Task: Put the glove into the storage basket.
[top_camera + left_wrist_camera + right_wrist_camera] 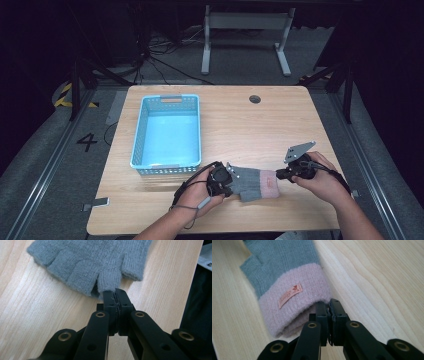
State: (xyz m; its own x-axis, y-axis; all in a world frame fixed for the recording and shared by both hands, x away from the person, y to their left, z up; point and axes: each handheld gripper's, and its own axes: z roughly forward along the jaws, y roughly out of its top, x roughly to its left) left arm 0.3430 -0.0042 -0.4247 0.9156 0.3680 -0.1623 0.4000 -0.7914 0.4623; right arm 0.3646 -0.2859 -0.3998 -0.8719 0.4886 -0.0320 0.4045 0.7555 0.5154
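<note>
**Glove held at both ends, basket waiting**

Big wooden table [280,120] first. On its left side, a blue basket [141,131] with nothing inside. Nearer the front edge, just right of the basket's near corner, a grey glove [252,183] lying flat on the wood. Pink cuff [294,300] at the right end, with a small label [290,295] sewn on. Short grey finger stubs [108,282] at the left end.

Left gripper [115,293] pressed tight on the tip of one stub. Right gripper [329,303] pressed tight on the edge of the cuff. Glove stretched between the two.

Looks like the picking-up step, glove gripped but not yet off the wood. Next, probably: lift both ends together, keep both pinches tight, carry left over the basket wall, then let go inside.
</note>
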